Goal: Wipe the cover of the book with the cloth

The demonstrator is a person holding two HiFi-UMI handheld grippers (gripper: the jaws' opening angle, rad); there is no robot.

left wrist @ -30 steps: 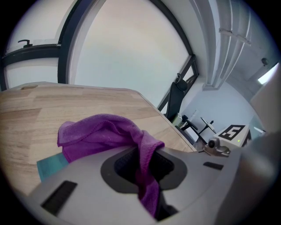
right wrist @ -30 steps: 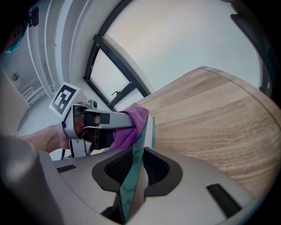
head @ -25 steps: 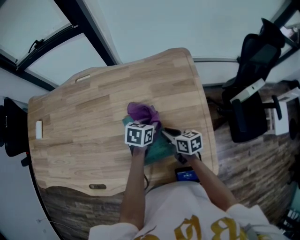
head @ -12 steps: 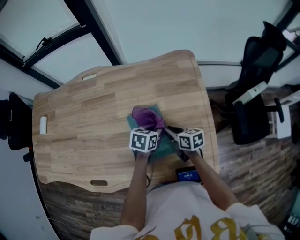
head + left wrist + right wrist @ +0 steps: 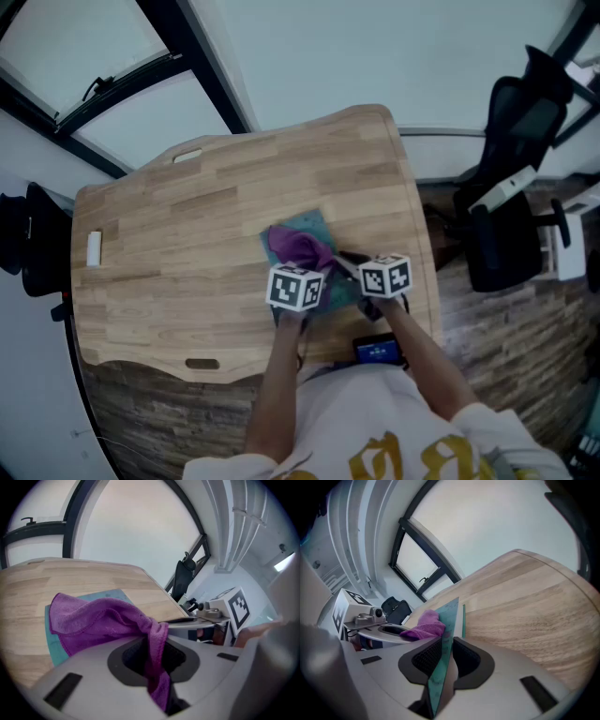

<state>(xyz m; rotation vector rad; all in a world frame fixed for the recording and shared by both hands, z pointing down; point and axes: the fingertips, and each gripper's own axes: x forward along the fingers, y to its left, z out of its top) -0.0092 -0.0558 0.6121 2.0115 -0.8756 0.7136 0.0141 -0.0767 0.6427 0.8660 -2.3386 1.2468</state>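
Observation:
A teal book (image 5: 312, 228) lies on the wooden table (image 5: 187, 244) near its right front. A purple cloth (image 5: 298, 247) is bunched on the cover. My left gripper (image 5: 299, 269) is shut on the cloth (image 5: 98, 620), which drapes forward from its jaws over the book (image 5: 55, 646). My right gripper (image 5: 350, 266) is shut on the book's edge; in the right gripper view the teal cover (image 5: 445, 634) stands edge-on between its jaws, with the cloth (image 5: 424, 626) and the left gripper (image 5: 379, 630) just beyond. The two grippers are close together, side by side.
A small white object (image 5: 94, 248) lies near the table's left edge. A device with a blue screen (image 5: 378, 351) sits at the front edge below the right gripper. A black office chair (image 5: 511, 178) stands off the table's right side. A dark bag (image 5: 37, 244) hangs at the left.
My left gripper has drawn the cloth toward me across the cover, so more teal shows at the book's far corner. The right gripper has kept its hold on the book's edge.

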